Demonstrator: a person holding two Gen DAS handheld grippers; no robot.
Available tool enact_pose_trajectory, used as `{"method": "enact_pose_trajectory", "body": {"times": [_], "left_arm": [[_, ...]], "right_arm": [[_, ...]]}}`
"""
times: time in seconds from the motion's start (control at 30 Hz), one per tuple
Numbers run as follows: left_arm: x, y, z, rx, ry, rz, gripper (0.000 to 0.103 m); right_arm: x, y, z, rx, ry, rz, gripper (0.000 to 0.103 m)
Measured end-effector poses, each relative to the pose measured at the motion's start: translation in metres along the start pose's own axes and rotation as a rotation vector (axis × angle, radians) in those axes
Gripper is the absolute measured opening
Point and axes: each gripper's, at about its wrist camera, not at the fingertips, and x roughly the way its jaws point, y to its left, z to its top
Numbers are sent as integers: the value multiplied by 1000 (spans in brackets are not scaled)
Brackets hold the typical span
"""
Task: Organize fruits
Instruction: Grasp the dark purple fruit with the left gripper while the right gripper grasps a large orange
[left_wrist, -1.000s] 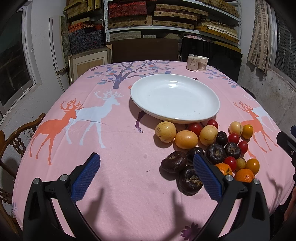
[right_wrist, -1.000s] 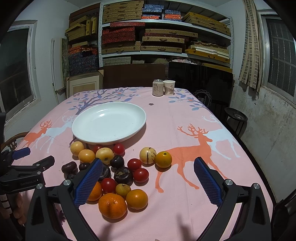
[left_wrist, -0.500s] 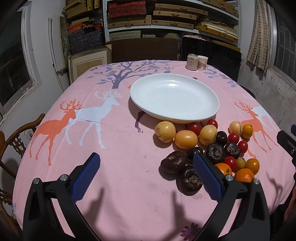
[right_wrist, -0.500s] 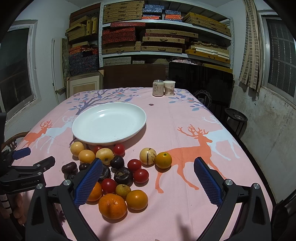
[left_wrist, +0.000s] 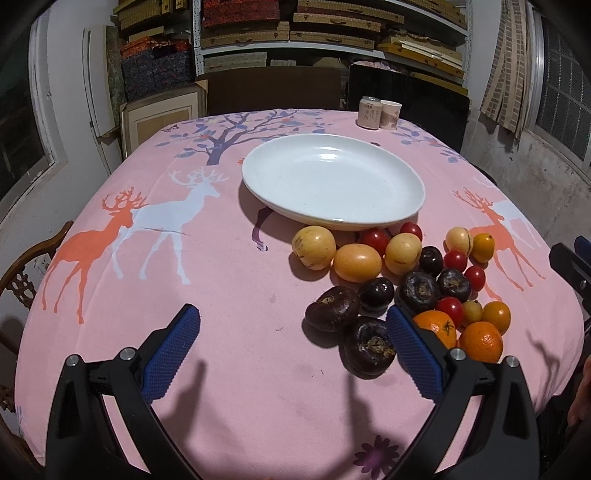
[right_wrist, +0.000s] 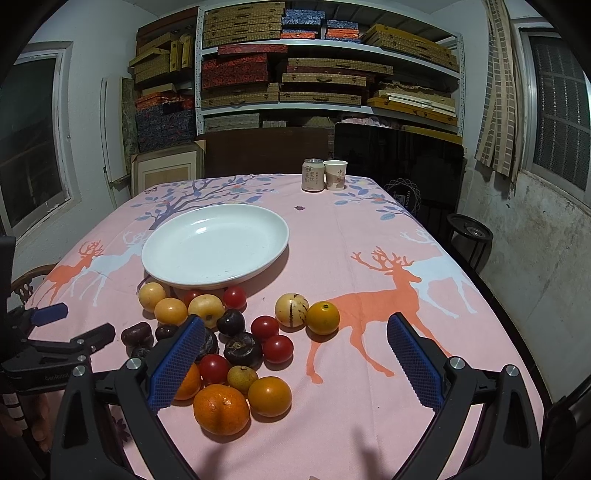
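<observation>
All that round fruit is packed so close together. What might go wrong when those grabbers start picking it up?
1. The cherry tomatoes touch their neighbours, so open fingers closing on one may knock others rolling.
2. The big orange lies near the table's front edge; a nudge might send it off.
3. The white plate is shallow, so round fruit dropped in could roll back out.

A loose cluster of fruits (right_wrist: 236, 332), yellow round ones, small red tomatoes, wrinkled dark purple ones and bright oranges, lies on the pink cloth touching one another at the 6 o'clock edge of the bare white plate (right_wrist: 216, 251), none on it.
</observation>
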Motion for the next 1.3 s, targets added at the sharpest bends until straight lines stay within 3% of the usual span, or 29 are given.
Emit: {"method": "enact_pose_trajectory", "body": {"times": [0.3, 0.43, 0.47, 0.5, 0.53, 0.6, 0.93, 1.17, 1.3], "left_arm": [[35, -7, -1, -1, 66, 0, 99], [54, -3, -1, -67, 110, -60, 99], [56, 0, -1, -86, 111, -84, 93], [57, 2, -1, -103, 109, -114, 75], [57, 4, 0, -119, 103, -172, 66], [57, 4, 2, -132, 103, -219, 42], [47, -9, 1, -82, 60, -256, 41], [16, 13, 10, -114, -46, -219, 41], [10, 19, 12, -117, -53, -211, 41]], "right_arm": [[5, -15, -5, 36, 31, -2, 99], [7, -22, -7, 48, 40, -9, 99], [7, -24, -8, 52, 44, -12, 99], [8, -27, -9, 58, 50, -14, 99], [10, -28, -10, 65, 56, -14, 99], [12, -33, -13, 81, 71, -16, 99], [24, -47, -21, 79, 126, -32, 99], [32, -37, -43, -16, 206, 170, 99], [21, -5, -49, -141, 199, 323, 90]]}}
